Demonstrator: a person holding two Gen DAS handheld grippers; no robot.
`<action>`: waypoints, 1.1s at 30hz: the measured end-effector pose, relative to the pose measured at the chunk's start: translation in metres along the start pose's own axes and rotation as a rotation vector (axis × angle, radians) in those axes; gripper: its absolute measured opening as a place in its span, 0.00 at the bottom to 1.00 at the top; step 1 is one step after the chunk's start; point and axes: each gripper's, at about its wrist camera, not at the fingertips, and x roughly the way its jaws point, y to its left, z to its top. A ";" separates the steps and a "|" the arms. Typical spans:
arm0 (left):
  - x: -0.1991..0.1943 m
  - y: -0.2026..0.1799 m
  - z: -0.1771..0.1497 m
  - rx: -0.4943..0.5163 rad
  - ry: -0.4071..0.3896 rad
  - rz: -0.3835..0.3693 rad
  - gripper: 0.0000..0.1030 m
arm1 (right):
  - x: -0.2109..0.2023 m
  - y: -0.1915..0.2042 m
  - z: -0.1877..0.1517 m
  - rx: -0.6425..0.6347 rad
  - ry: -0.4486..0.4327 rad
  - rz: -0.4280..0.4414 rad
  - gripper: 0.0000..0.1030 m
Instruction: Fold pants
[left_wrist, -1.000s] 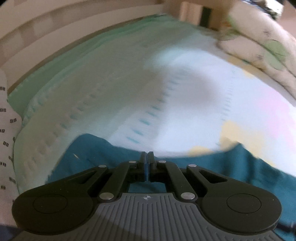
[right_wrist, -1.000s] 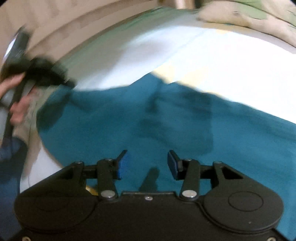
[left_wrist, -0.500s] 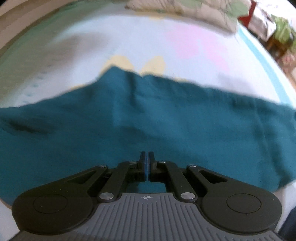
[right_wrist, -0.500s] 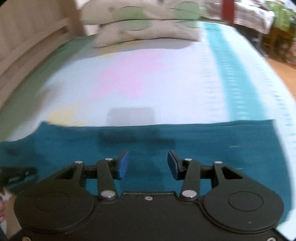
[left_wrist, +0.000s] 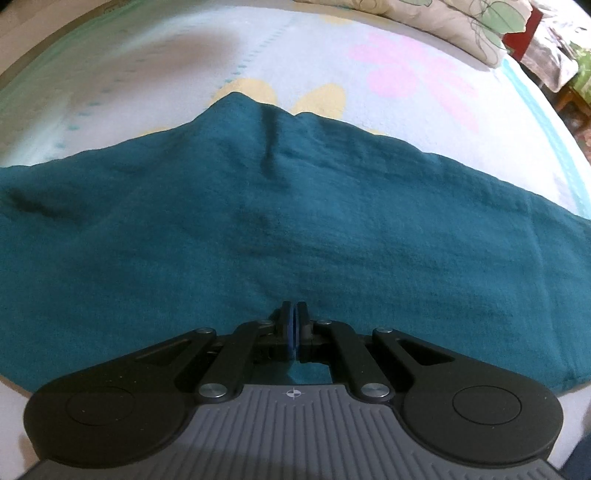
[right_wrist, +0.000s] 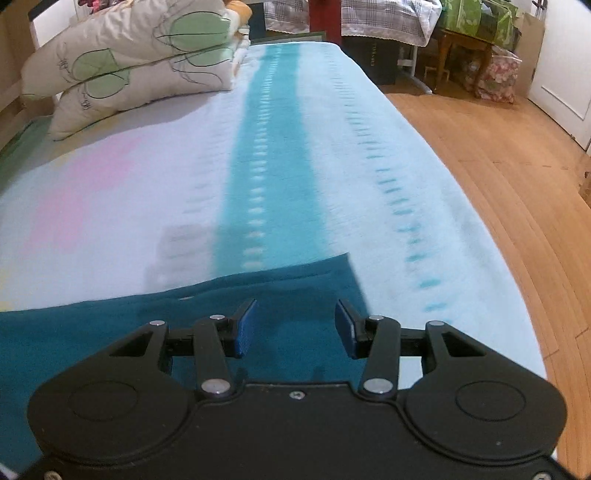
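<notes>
The teal pants (left_wrist: 295, 221) lie spread flat across the near part of the bed (left_wrist: 424, 122), running left to right, with a peaked fold and a dark crease at their far edge near the middle. In the right wrist view one end of the pants (right_wrist: 184, 325) stops just past the gripper, with its corner lying on the blue stripe of the bedspread.

The left gripper (left_wrist: 294, 326) sits low over the near middle of the pants with its jaws pressed together. No cloth shows between the blue pads, so it seems to hold nothing, though the underside is hidden. The right gripper (right_wrist: 293, 328) hangs over the right end of the pants with its jaws wide apart and nothing between them.

Risks from here, as a judgement:

- The cloth looks soft and already doubled, so a pinch at the right end may catch only the top layer. Lifting that would peel the layers apart rather than carry the end over.
- With the left gripper closed and empty, nothing pins the middle. Pulling the right end could drag the whole garment along the bed and skew the fold.
- The crease near the far peak could get trapped inside the fold and leave a lump.
- The right end lies fairly near the bed's right side, above the wooden floor (right_wrist: 498, 155). A loose or dropped end could slide off.
</notes>
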 end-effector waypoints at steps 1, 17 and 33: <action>0.000 -0.001 0.000 0.003 -0.002 0.006 0.03 | 0.002 -0.004 0.001 -0.004 -0.001 0.006 0.52; -0.002 -0.002 -0.002 0.012 -0.010 0.031 0.03 | 0.038 -0.029 -0.003 -0.014 0.001 0.140 0.52; -0.008 -0.007 0.001 -0.003 -0.037 0.031 0.03 | 0.024 -0.009 0.003 -0.140 -0.036 0.103 0.12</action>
